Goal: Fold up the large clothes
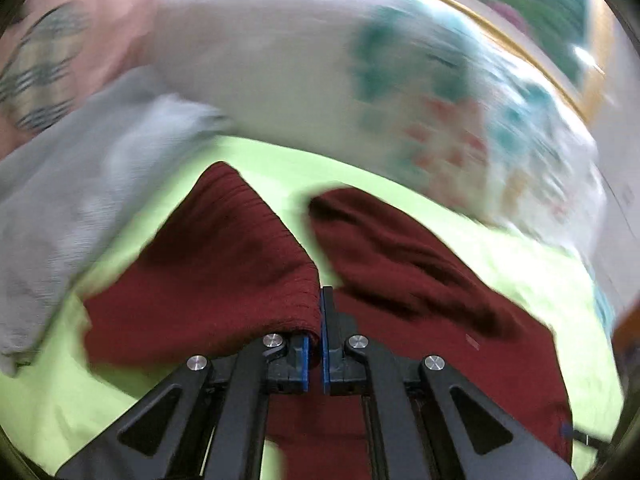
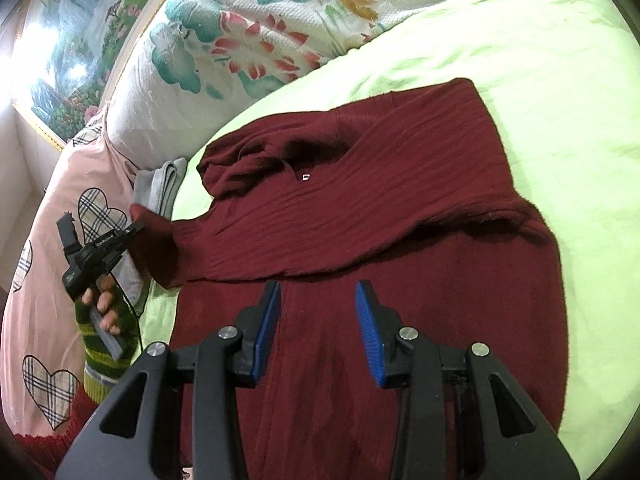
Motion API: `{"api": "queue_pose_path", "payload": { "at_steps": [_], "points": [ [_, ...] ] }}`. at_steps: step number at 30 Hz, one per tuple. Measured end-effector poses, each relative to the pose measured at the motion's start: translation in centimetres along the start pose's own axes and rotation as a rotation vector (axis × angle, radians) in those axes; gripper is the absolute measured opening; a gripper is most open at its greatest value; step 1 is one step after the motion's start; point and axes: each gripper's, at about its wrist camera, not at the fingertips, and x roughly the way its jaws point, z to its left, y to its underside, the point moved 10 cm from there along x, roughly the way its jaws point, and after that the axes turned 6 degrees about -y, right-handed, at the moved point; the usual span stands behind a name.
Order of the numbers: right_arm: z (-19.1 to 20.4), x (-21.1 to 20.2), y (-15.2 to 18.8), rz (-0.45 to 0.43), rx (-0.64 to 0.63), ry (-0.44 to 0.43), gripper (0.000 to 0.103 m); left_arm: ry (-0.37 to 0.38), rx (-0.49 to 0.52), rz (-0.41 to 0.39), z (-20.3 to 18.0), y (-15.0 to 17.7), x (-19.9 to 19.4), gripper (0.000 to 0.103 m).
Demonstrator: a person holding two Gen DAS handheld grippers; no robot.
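the right gripper (image 2: 318, 312) hovers with jaws apart over the maroon sweater (image 2: 400, 220); the left gripper (image 1: 321, 334) pinches its sleeve, background smeared by blur.

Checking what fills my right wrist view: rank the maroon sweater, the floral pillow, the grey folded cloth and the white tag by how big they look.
1. maroon sweater
2. floral pillow, though farther away and cut off at the edge
3. grey folded cloth, partly hidden
4. white tag

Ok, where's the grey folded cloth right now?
In the right wrist view, the grey cloth lies at the left, wedged between the pink heart-print bedding and the green sheet, beside the maroon sweater.
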Motion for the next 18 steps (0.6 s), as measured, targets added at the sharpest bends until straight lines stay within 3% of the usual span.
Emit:
{"api": "queue_pose_path", "payload": {
  "at_steps": [4,7,14,18],
  "points": [
    [-0.7,-1.1,-0.2,-0.020,0.015,0.002,0.040,0.112,0.174,0.060,-9.8,4.3,0.7,0.003],
    [-1.5,-2.0,-0.3,-0.035,0.035,0.008,0.040,0.159,0.245,0.136,-14.4,7.8,2.4,0.004],
    [-1.7,-2.9,-1.1,-0.052,0.033,0.015,0.040,0.137,0.325,0.280,-16.2,14.0,5.2,0.012],
    [0.3,-1.8,-1.7,-0.036,-0.025,-0.004,0.040,0.155,0.297,0.270,-13.6,14.1,3.3,0.044]
  ]
}}
